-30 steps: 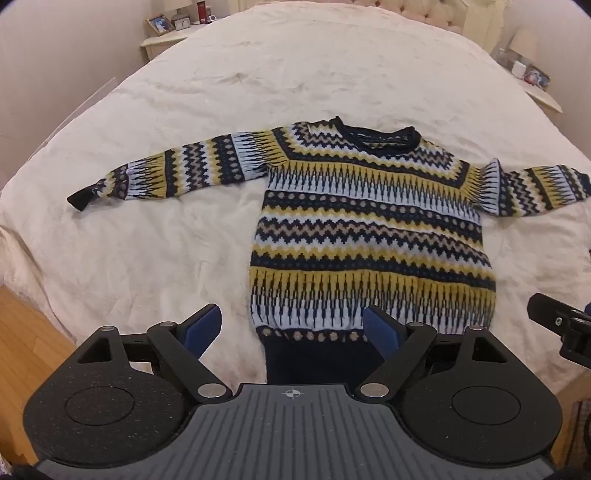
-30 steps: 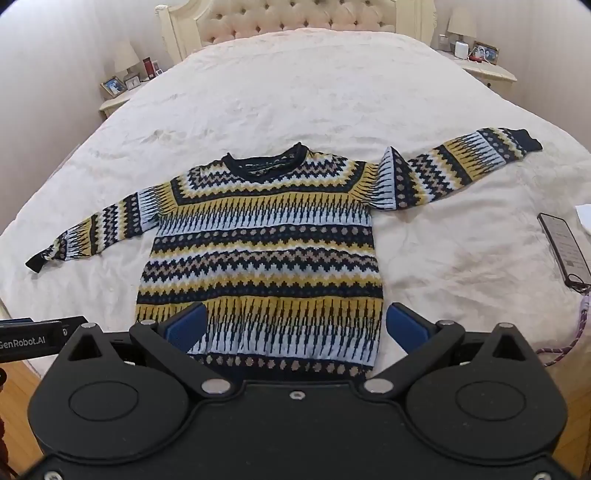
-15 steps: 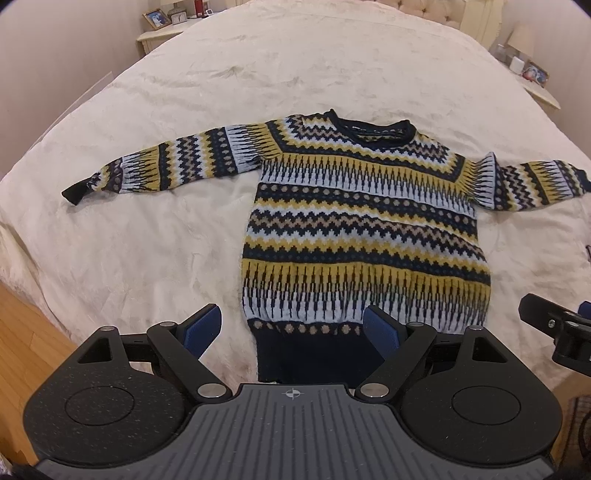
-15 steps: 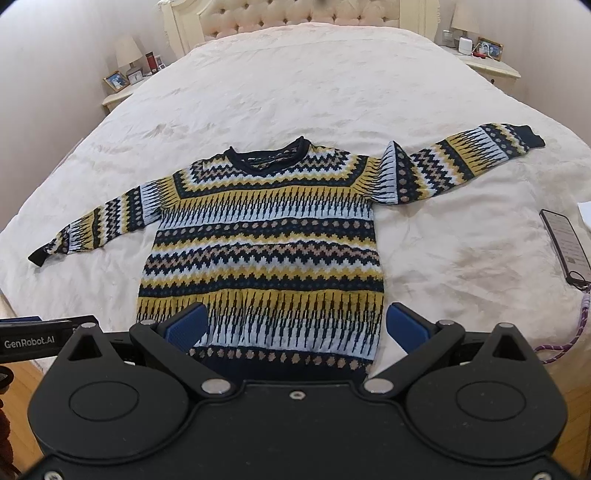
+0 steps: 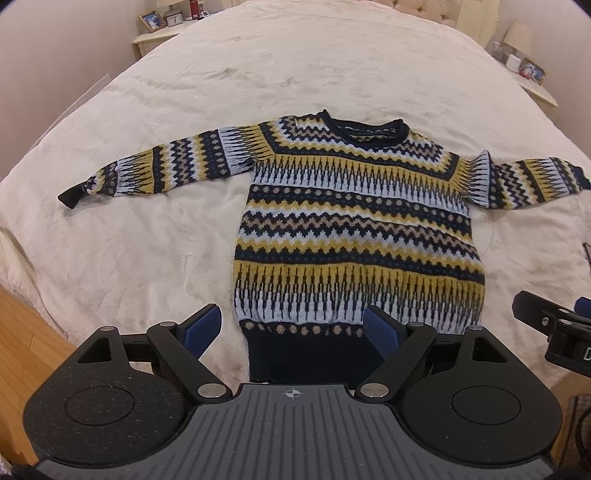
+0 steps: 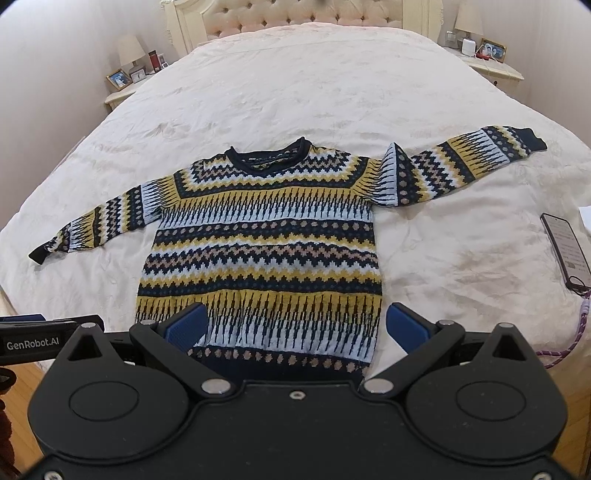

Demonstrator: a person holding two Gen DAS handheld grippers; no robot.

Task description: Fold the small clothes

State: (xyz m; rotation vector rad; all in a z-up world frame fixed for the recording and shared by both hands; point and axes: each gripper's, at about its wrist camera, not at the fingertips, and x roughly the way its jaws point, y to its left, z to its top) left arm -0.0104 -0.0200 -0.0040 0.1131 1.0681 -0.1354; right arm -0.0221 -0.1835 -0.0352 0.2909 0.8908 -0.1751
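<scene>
Ahead of both wide-apart, empty claws, left gripper [image 5: 293, 328] and right gripper [image 6: 295, 326], the yellow, navy and white patterned knit sweater [image 6: 260, 236] lies flat and unfolded, sleeves spread, every fold apparently left.

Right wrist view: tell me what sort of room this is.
A bedroom, most likely: a wide bed under a cream quilted bedspread, a tufted cream headboard, and a bedside table with a lamp.

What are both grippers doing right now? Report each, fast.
Left gripper: open, holding nothing, above the sweater hem.
Right gripper: open, holding nothing, above the same hem.
</scene>
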